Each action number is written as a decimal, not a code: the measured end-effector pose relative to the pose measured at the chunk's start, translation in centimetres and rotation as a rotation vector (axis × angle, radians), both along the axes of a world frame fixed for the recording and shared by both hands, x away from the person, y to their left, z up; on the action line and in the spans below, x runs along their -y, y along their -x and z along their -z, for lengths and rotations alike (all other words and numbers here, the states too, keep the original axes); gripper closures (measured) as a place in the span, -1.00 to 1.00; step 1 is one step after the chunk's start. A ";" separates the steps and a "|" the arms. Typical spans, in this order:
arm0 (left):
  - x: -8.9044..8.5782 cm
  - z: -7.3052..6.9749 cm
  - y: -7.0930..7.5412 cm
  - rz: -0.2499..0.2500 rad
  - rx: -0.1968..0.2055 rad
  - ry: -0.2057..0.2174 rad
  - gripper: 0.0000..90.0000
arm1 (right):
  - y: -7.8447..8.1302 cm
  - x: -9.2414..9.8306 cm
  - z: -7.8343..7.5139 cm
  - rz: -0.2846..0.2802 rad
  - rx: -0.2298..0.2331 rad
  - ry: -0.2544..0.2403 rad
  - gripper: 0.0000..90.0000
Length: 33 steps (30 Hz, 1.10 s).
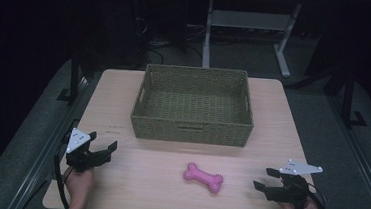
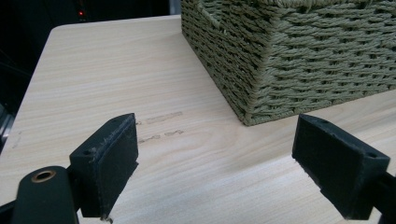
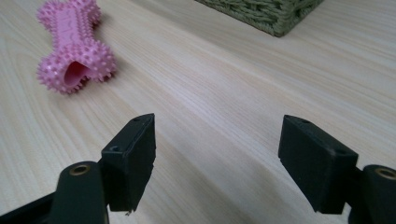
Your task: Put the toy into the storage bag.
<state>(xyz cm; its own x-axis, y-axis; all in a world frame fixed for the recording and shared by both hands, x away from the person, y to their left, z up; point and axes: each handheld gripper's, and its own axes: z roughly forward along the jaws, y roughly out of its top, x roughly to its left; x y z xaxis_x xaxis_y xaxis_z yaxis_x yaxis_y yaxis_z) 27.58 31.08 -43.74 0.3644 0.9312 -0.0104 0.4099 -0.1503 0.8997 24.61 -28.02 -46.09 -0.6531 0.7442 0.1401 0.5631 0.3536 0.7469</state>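
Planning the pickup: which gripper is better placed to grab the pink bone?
Right. The right gripper is open, pointing at the pink bone; the left gripper faces the basket.

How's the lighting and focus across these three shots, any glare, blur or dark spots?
High view: the table is evenly lit with no glare, the room behind it nearly black. Left gripper view: the basket and wood grain are sharp, with a soft shadow at the basket's base and the near pads slightly soft. Right gripper view: the pink bone toy is a touch soft, casting a faint shadow.
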 end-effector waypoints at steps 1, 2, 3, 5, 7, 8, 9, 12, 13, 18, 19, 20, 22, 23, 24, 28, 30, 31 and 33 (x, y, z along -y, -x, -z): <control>0.0 0.0 0.0 -0.001 -0.001 -0.001 -0.69 | 0.0 0.0 -0.1 -0.004 0.006 0.004 -0.40; 0.0 0.0 0.0 -0.001 -0.002 -0.001 -0.69 | 0.0 -0.1 -0.2 -0.007 0.010 0.007 -0.40; 0.0 0.0 0.0 0.002 -0.001 0.002 -0.69 | 0.0 -0.2 -0.3 -0.009 0.009 0.005 -0.40; 0.1 0.0 0.0 0.007 0.002 0.003 -0.69 | 0.0 -0.6 -0.6 -0.010 0.009 0.015 -0.40; 0.1 0.0 0.1 0.013 0.003 -0.011 -0.69 | -0.1 -1.1 -1.1 -0.027 0.003 0.029 -0.44; 0.1 0.0 0.1 0.013 0.005 -0.016 -0.69 | -0.1 -1.3 -1.3 -0.032 0.005 0.033 -0.44; 0.0 0.0 0.1 0.013 0.008 -0.014 -0.69 | -0.2 -1.6 -1.5 -0.040 0.006 0.040 -0.45; 0.0 0.0 0.2 0.014 0.011 -0.011 -0.69 | -0.5 -2.5 -2.3 -0.069 0.004 0.064 -0.46; 0.0 0.0 0.2 0.013 0.011 -0.010 -0.69 | -0.6 -2.7 -2.5 -0.083 0.000 0.072 -0.46; 0.0 0.0 0.2 0.013 0.013 -0.011 -0.69 | -0.9 -4.1 -3.8 -0.147 -0.010 0.114 -0.47; 0.0 0.0 0.1 0.013 0.013 -0.011 -0.69 | -1.0 -4.4 -4.2 -0.157 -0.014 0.123 -0.48; 0.0 0.0 0.1 0.014 0.012 -0.012 -0.69 | -1.1 -4.7 -4.4 -0.169 -0.025 0.126 -0.50; -0.1 0.0 0.1 0.013 0.013 -0.013 -0.69 | -1.4 -5.2 -5.0 -0.198 -0.039 0.146 -0.54; -0.1 -0.1 0.2 0.012 0.015 -0.011 -0.69 | -1.6 -5.5 -5.4 -0.216 -0.048 0.154 -0.54; -0.1 -0.1 0.2 0.012 0.017 -0.011 -0.69 | -1.7 -5.8 -5.7 -0.225 -0.057 0.155 -0.53; -0.2 -0.1 0.2 0.014 0.017 -0.007 -0.69 | -2.2 -6.8 -6.6 -0.275 -0.069 0.175 -0.54; -0.2 -0.1 0.2 0.016 0.018 -0.009 -0.69 | -2.4 -7.4 -6.9 -0.294 -0.075 0.195 -0.55; -0.2 -0.1 0.2 0.016 0.020 -0.006 -0.69 | -2.5 -7.7 -7.1 -0.304 -0.073 0.199 -0.55; -0.2 -0.1 0.2 0.017 0.021 -0.008 -0.69 | -2.7 -8.2 -7.3 -0.319 -0.083 0.211 -0.57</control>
